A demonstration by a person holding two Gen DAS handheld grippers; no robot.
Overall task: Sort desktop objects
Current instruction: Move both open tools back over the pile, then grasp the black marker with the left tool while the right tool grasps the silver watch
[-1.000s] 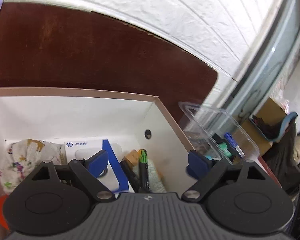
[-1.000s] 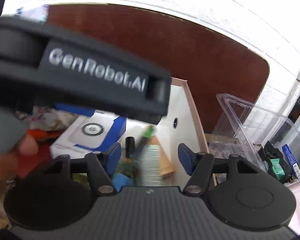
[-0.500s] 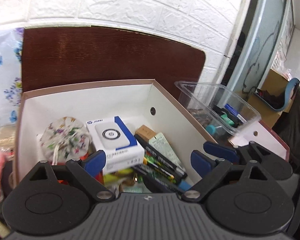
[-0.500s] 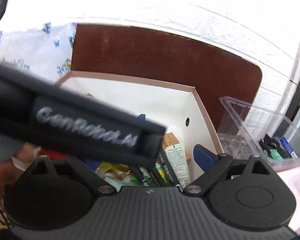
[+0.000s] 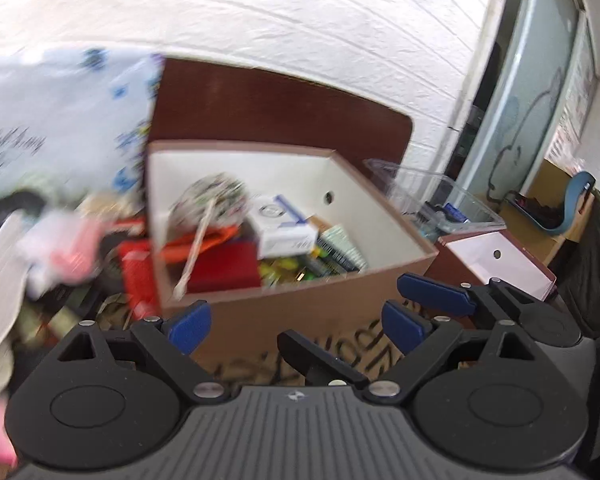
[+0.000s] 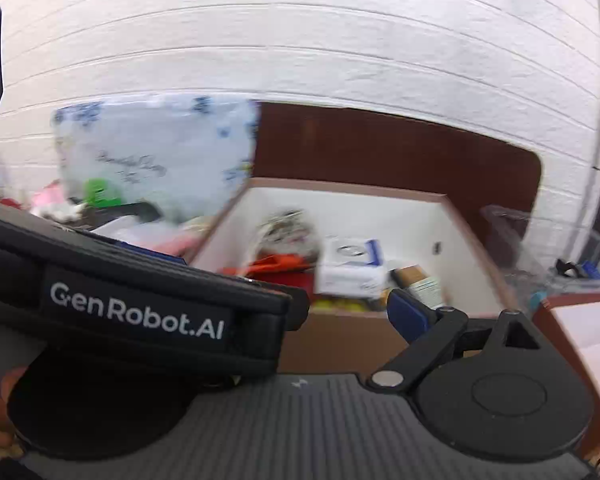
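Note:
A brown box with a white inside [image 5: 384, 216] holds a white-and-blue carton [image 5: 284, 224], a floral pouch [image 5: 212, 200], a red case [image 5: 224, 268] and several pens. It also shows in the right wrist view [image 6: 460, 236]. My left gripper [image 5: 296, 326] is open and empty, in front of the box's near wall. My right gripper sits just right of it; its blue fingers [image 5: 432, 294] show in the left wrist view. In the right wrist view the left gripper's body [image 6: 140, 312] hides the right gripper's left finger; only the right finger [image 6: 408, 314] shows.
A clear plastic bin [image 5: 440, 204] with small items stands right of the box. A smaller brown box with a pale inside [image 5: 496, 256] lies in front of it. A floral white bag [image 6: 152, 160] and a heap of clutter [image 5: 60, 248] lie to the left. A dark headboard [image 5: 280, 112] stands behind.
Both grippers have pulled back and up from the box. The views now show the whole box from outside, with the left clutter and the floral bag in sight.

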